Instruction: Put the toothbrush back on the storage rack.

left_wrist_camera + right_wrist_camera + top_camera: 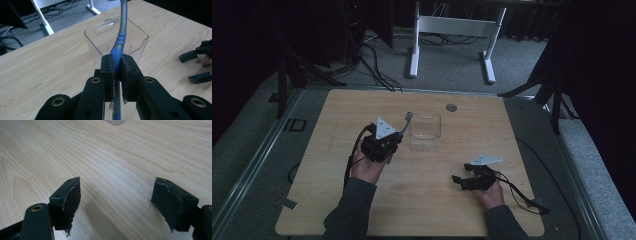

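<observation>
At center frame in the high view, the wooden bench [422, 200] carries a clear plastic bin [425, 132], and your left gripper [387, 142] holds a toothbrush [406, 120] just to the bin's left, the brush head angled up toward its rim. Lower right of the frame, your right gripper [462, 179] rests apart on the bench, its fingers spread wide with nothing between them.

The bin looks light, thin-walled and slick, likely to skate if nudged, so you do well to keep the brush clear of its wall until it is over the opening. The toothbrush reads as light and stiff, its handle narrow and smooth with a rubbery blue section. That blue part is where your fingers are closed on it now, and it is the sound place to hold, since the grey neck above would probably slip.

The left gripper view shows the grip itself: the fingers [107, 72] clamped on the blue handle [117, 53], the ribbed bands just above them, the bin [100, 45] straight ahead at center. The high view gives the brush head and the layout. The right gripper view shows its open fingers [67, 200] over bare bench [112, 157] grain, with a corner of the bin [114, 122] at the top edge.
</observation>
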